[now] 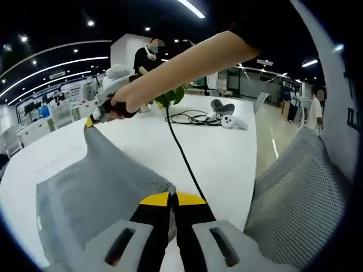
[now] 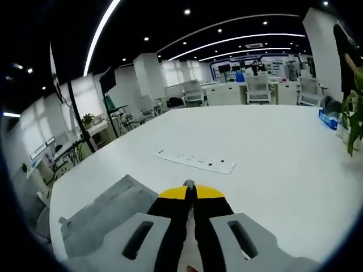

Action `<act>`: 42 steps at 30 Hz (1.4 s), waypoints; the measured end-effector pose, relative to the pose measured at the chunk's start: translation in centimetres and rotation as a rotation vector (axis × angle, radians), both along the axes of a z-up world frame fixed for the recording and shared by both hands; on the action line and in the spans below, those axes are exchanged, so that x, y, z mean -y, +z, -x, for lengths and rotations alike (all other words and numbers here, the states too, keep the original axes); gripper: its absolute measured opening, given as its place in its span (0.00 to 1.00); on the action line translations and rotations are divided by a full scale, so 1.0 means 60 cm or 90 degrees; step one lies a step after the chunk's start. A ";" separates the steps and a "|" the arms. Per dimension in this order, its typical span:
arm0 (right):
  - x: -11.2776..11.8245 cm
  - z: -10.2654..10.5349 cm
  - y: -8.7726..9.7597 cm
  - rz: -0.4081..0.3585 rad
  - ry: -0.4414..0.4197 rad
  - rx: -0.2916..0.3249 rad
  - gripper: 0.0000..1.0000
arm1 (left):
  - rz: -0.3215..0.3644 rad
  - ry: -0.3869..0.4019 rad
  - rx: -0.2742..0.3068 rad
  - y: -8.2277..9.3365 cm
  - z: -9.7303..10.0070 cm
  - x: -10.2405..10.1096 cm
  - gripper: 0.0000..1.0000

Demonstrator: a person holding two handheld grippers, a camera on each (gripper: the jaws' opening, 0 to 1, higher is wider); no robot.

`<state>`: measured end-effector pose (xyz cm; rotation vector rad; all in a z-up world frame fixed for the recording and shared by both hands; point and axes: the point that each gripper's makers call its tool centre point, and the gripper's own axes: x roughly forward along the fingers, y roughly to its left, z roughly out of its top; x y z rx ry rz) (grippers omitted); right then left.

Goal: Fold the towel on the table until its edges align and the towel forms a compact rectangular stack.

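White and broad, the counter (image 1: 227, 153) is stretching across an open office under dark ceilings with strip lights, desks and chairs lining the far walls. In the left gripper view, going from left to right, the grey terry towel (image 1: 85, 192) is lying on the counter's near left part, one corner drawn up into a peak by the right claw (image 1: 91, 120), whose yellow tips are pinching the cloth there while a bare forearm (image 1: 181, 65) is reaching in from the upper right. The left claw (image 1: 172, 199) is rising at the bottom centre with its yellow-tipped jaws pressed together, clamping the towel's near edge, so the cloth is spreading away to the left of it. A black cable (image 1: 181, 153) is running from just past those tips toward a dark headset (image 1: 222, 106) and a white controller (image 1: 233, 121) farther back. At the right a grey mesh chair back (image 1: 295, 192) is standing beside the counter.

In the right gripper view, the towel (image 2: 105, 212) is hanging and lying to the left below the right claw (image 2: 190, 190), whose jaws are closed on a small tuft of it. A white power strip (image 2: 193, 160) is lying beyond the tips, and green plant leaves (image 2: 354, 122) are showing at the far right.
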<state>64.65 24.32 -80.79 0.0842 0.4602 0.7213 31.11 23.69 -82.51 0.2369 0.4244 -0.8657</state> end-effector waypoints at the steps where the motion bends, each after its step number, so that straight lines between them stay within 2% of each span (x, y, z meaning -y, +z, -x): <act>1: -0.006 0.001 0.003 -0.004 0.001 0.000 0.00 | -0.003 0.003 0.000 0.000 0.000 -0.005 0.02; 5: -0.027 0.006 0.014 -0.012 0.006 0.006 0.00 | 0.007 0.030 0.005 0.006 -0.002 -0.033 0.02; 8: -0.043 0.000 0.020 -0.020 0.007 0.006 0.00 | 0.062 0.079 -0.018 0.017 -0.006 -0.061 0.02; 10: -0.052 -0.001 0.026 -0.017 0.013 0.008 0.00 | 0.053 0.087 -0.011 0.020 -0.006 -0.078 0.02; 13: -0.065 -0.003 0.029 -0.013 0.020 0.010 0.00 | 0.076 0.128 -0.012 0.031 -0.010 -0.109 0.02; 20: -0.101 0.002 0.046 -0.047 0.027 0.005 0.00 | 0.080 0.189 -0.002 0.040 -0.009 -0.163 0.02; 22: -0.111 0.000 0.048 -0.042 0.034 0.011 0.00 | 0.070 0.199 0.006 0.041 -0.008 -0.173 0.02; 29: -0.148 0.007 0.063 -0.051 0.054 0.018 0.00 | 0.077 0.241 0.015 0.051 -0.006 -0.211 0.02; 37: -0.210 0.017 0.070 -0.053 0.091 0.027 0.00 | 0.056 0.271 0.010 0.041 0.005 -0.248 0.02; 42: -0.241 0.019 0.073 -0.061 0.106 0.026 0.00 | 0.071 0.280 0.009 0.043 0.011 -0.267 0.02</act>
